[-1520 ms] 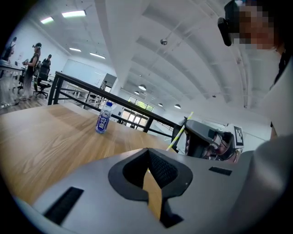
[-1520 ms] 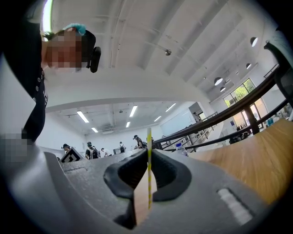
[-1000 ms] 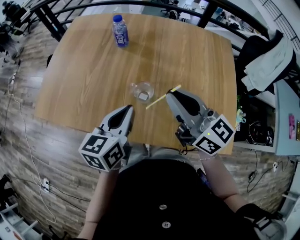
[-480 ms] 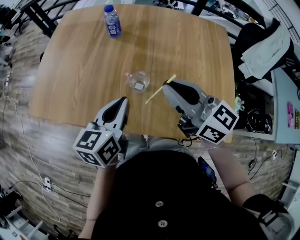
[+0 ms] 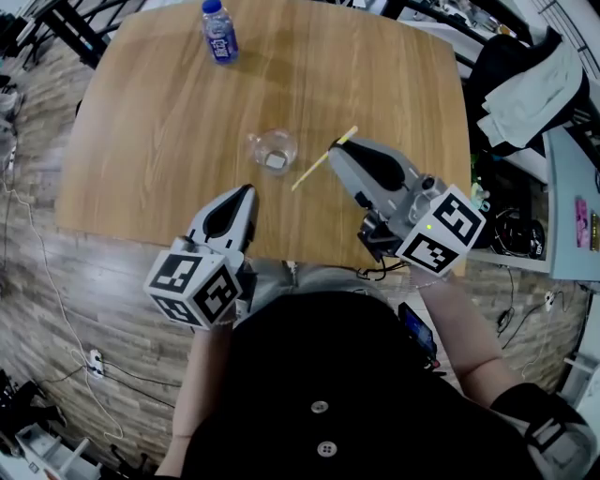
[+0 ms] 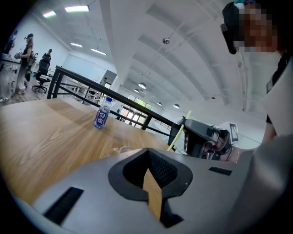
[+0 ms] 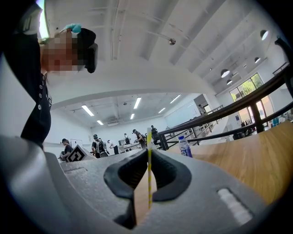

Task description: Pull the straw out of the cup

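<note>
A pale wooden surface (image 5: 159, 141) with rounded corners was seen from above, set on a plank floor (image 5: 37, 281) beside a dark railing (image 5: 80, 28). A wide hall with ceiling lights was shown in the gripper views, with people (image 7: 97, 145) standing far off. Clothing (image 5: 530, 89) was heaped to the right of the surface. A bottle (image 5: 217, 33) with a blue label was stood upright near the far edge, and a clear cup (image 5: 273, 150) was stood near the middle, well apart from it. The right gripper (image 5: 336, 148) was held about level over the surface, just right of the cup, and its fingers (image 7: 174, 176) were pinched on the yellow straw (image 5: 314, 169). The straw was out of the cup and clear of it, slanted, with one end past the fingertips and the other towards the near edge. The left gripper (image 5: 246, 190) was held over the near edge, tipped slightly down towards the cup, and its fingers (image 6: 176, 171) were pressed together on nothing.
</note>
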{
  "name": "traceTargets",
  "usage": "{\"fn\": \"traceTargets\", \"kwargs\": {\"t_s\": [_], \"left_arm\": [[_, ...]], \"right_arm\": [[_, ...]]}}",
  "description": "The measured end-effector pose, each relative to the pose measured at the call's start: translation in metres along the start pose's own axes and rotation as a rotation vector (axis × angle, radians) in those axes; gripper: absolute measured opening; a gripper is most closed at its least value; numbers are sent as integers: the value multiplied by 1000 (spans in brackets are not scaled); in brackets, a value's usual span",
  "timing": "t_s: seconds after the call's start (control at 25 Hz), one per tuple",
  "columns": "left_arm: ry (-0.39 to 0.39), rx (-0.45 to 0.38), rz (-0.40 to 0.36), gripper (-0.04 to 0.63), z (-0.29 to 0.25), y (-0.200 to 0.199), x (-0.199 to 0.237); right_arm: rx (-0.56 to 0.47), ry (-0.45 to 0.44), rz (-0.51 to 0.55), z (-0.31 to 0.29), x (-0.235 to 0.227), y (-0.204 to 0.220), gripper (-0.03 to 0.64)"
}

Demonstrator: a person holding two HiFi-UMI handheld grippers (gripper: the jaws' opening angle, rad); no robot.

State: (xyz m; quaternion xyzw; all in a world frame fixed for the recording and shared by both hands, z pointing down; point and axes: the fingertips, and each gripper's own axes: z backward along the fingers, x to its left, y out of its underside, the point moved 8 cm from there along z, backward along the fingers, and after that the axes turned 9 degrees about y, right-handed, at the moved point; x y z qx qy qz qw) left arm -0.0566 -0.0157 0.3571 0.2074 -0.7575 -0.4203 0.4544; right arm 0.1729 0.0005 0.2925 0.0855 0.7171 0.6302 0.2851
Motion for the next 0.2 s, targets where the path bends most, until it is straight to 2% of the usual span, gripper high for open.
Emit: {"fn": "traceTargets", "kwargs": {"t_s": [0.2], "left_arm": [[-4, 3, 3, 15, 1, 1, 0]], "right_arm": [[-12, -1, 1, -5, 0, -2, 23]]}}
